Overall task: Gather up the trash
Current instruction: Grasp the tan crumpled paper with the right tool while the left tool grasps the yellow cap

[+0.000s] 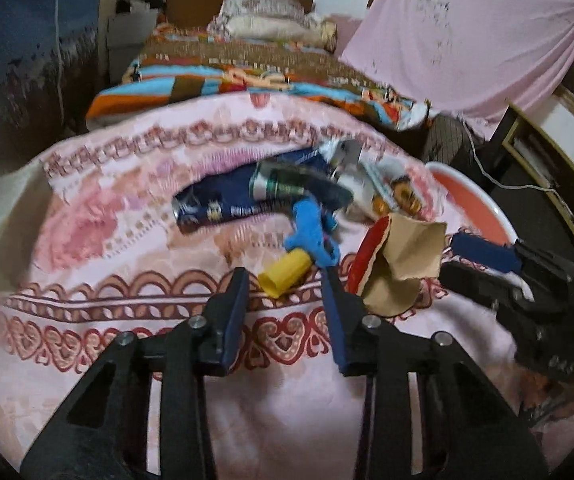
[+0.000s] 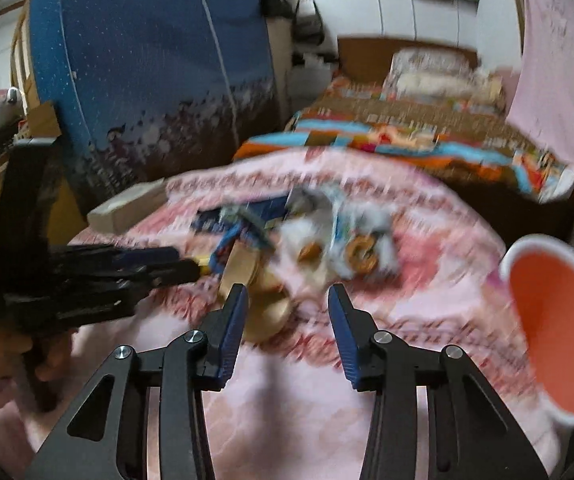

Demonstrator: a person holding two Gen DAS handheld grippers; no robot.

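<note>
A pile of trash lies on the pink patterned bedspread (image 1: pixel 127 288): a crushed dark blue can (image 1: pixel 219 204), a green and silver can (image 1: pixel 287 184), a blue plastic piece (image 1: pixel 307 228), a yellow tube (image 1: pixel 285 276), a torn brown paper with a red side (image 1: pixel 399 264) and a snack wrapper (image 1: pixel 395 192). My left gripper (image 1: pixel 287 284) is open, its jaws either side of the yellow tube, just short of it. My right gripper (image 2: pixel 287 300) is open and empty, near the brown paper (image 2: pixel 263 292). It also shows in the left wrist view (image 1: pixel 487 256), beside the paper.
A white bowl with a red inside (image 2: pixel 559 320) sits at the bed's right edge, also in the left wrist view (image 1: pixel 471 196). A colourful blanket (image 1: pixel 247 76) and pillows (image 1: pixel 271 20) lie farther back. A pink cloth (image 1: pixel 467 40) hangs at right. A blue curtain (image 2: pixel 147 60) stands at left.
</note>
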